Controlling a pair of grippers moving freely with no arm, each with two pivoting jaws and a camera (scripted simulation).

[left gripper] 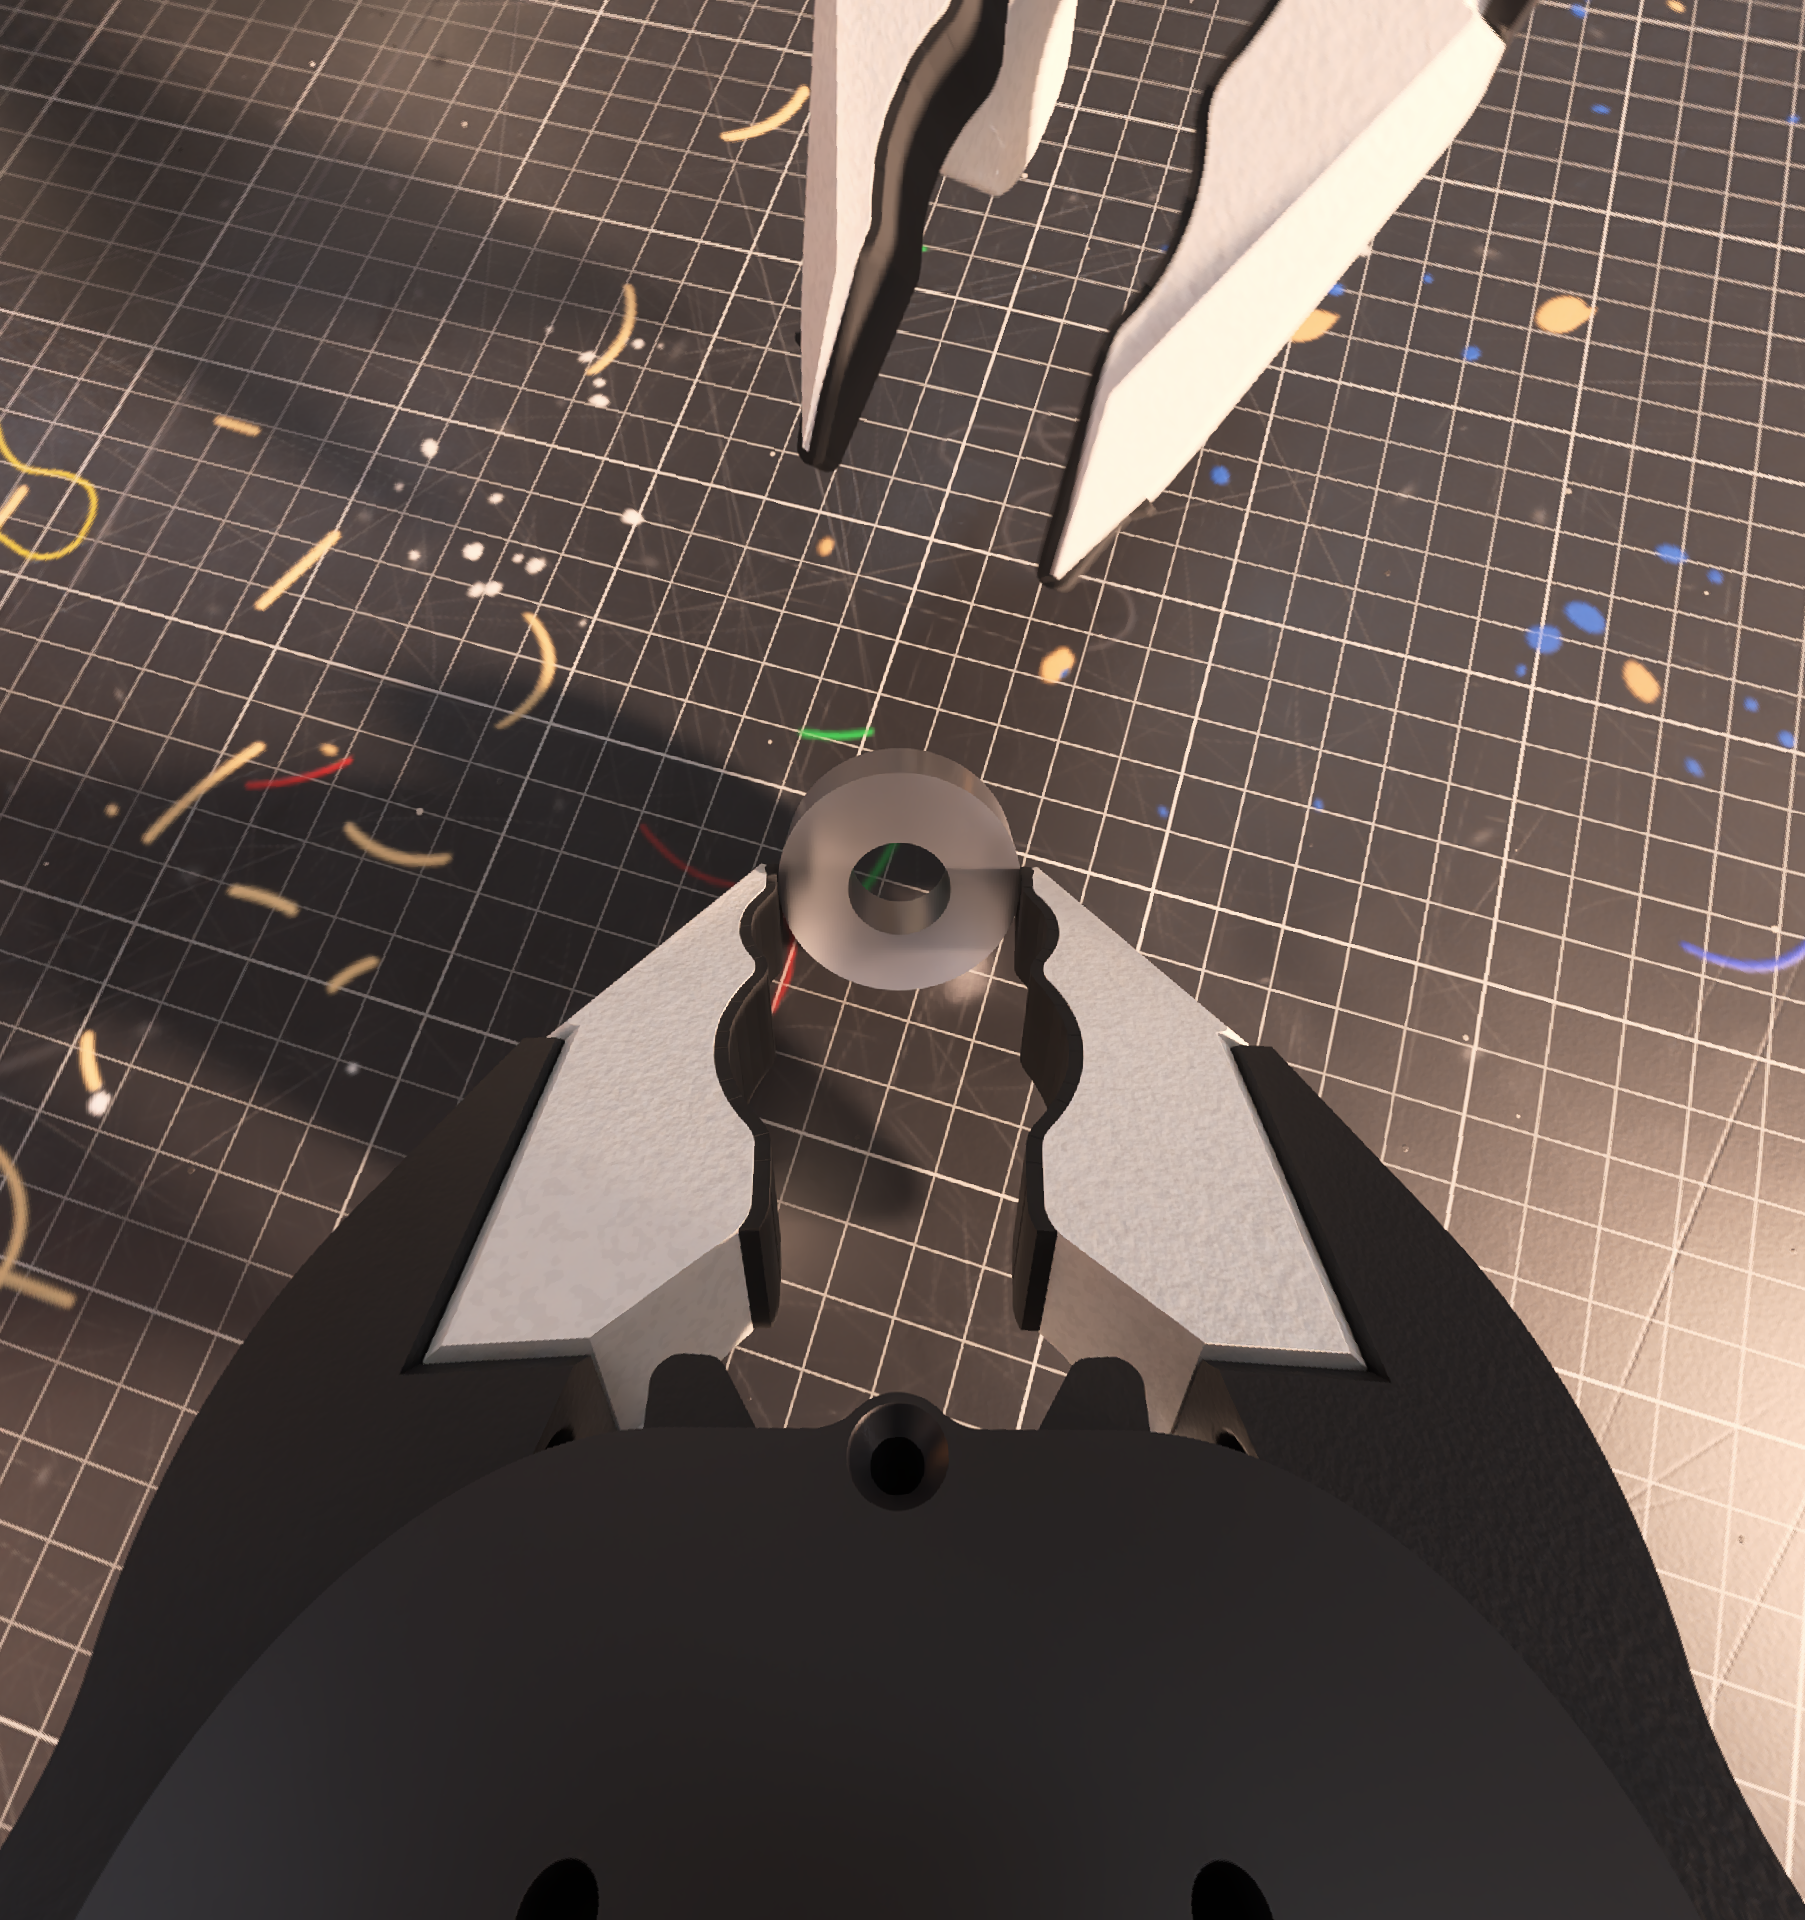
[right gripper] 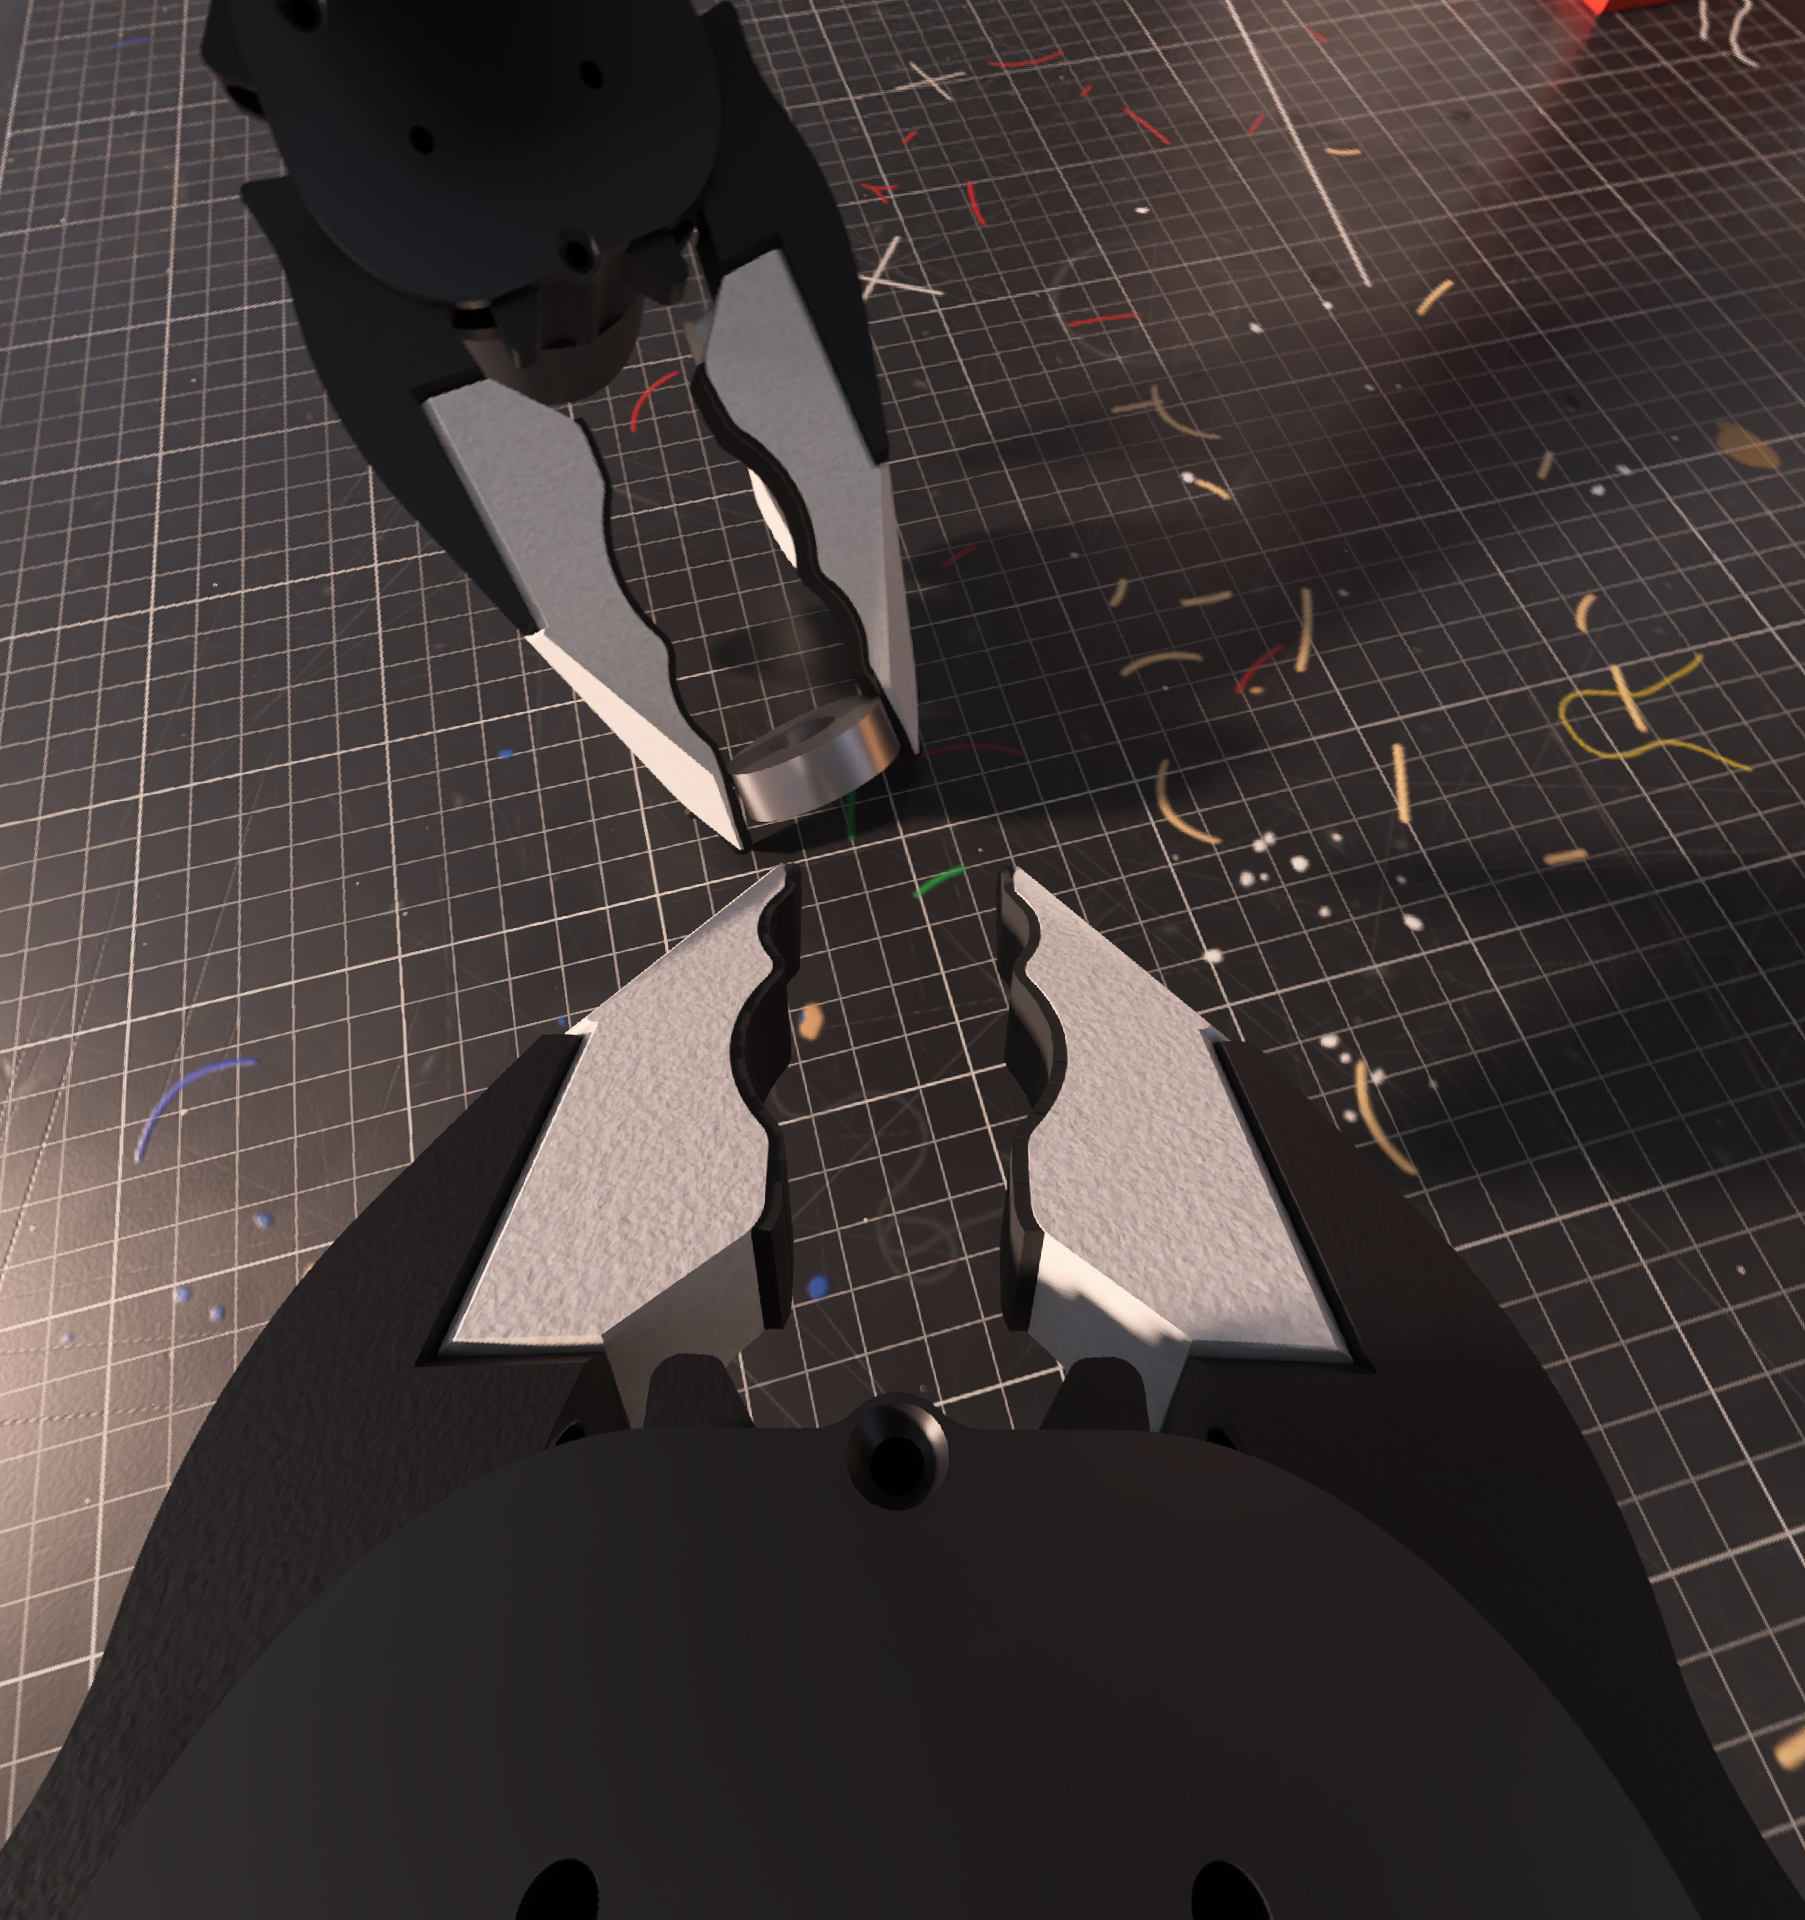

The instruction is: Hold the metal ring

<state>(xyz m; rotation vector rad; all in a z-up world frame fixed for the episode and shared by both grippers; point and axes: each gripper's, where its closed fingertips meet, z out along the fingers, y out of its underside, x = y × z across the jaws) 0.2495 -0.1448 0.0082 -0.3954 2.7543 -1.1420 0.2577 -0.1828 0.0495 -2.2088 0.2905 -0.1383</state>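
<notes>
The metal ring is a thick grey washer with a round hole. My left gripper is shut on it at the fingertips and holds it just above the mat. In the right wrist view the ring shows between the left gripper's white fingers, tilted. My right gripper is open and empty, its tips a short way in front of the ring and facing the left gripper. In the left wrist view the right gripper comes in from the top, jaws apart.
A dark cutting mat with a white grid covers the surface, marked with paint flecks and coloured scratches. A red object sits at the far top right edge of the right wrist view.
</notes>
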